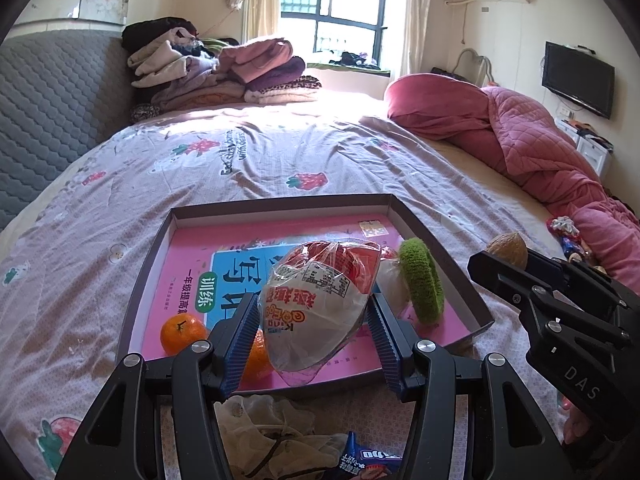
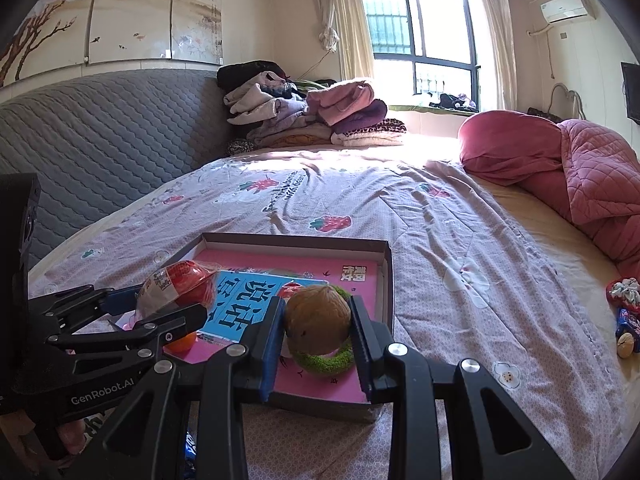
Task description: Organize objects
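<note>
A shallow cardboard tray (image 1: pixel 400 216) lies on the bed with a pink book (image 1: pixel 192 264) in it. My left gripper (image 1: pixel 312 320) is shut on a plastic-wrapped egg-shaped snack (image 1: pixel 316 300), red and white, held above the tray's near part. My right gripper (image 2: pixel 316 320) is shut on a brown walnut (image 2: pixel 318 318), held above a green fuzzy ring (image 2: pixel 324 362) in the tray's right side. The ring also shows in the left wrist view (image 1: pixel 424 280). Two tangerines (image 1: pixel 182 334) sit at the tray's near left.
Snack wrappers and a crumpled bag (image 1: pixel 272 428) lie on the strawberry-print sheet (image 1: pixel 240 160) in front of the tray. Small items (image 2: pixel 624 312) lie at the right by the pink quilt (image 2: pixel 592 168). Folded clothes (image 2: pixel 304 112) are stacked at the far end.
</note>
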Motion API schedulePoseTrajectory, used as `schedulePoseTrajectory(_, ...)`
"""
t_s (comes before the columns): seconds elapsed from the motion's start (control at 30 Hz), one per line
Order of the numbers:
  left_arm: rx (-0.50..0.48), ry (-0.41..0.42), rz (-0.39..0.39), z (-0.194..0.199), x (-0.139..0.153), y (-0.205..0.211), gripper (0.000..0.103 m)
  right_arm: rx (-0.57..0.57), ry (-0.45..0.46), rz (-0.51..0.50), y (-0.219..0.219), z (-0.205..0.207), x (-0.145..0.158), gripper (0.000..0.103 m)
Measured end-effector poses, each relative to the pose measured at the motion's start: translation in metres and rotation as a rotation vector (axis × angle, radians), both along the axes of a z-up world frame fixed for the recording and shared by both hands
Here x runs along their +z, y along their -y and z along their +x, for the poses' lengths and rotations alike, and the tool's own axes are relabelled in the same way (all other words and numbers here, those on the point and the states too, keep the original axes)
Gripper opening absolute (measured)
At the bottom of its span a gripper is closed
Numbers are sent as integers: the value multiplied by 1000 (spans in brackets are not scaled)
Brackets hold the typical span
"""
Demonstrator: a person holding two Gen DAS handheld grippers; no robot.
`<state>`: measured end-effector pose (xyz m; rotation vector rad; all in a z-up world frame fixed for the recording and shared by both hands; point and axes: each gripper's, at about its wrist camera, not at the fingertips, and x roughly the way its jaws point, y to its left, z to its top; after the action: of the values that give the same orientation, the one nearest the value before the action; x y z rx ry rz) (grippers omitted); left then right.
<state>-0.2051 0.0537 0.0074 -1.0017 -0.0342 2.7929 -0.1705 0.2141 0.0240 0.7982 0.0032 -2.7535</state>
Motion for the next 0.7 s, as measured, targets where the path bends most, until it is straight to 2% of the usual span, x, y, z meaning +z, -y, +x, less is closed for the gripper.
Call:
schedulePoseTrajectory(0.4,-27,49,-20,-10,-16,-12,57,-27,104,-5,-9,-19,-21,32)
schedulePoseTrajectory(0.7,-50,107,-29,-17,-28,-19,57,-24,140,22,-4,-25,-32,32)
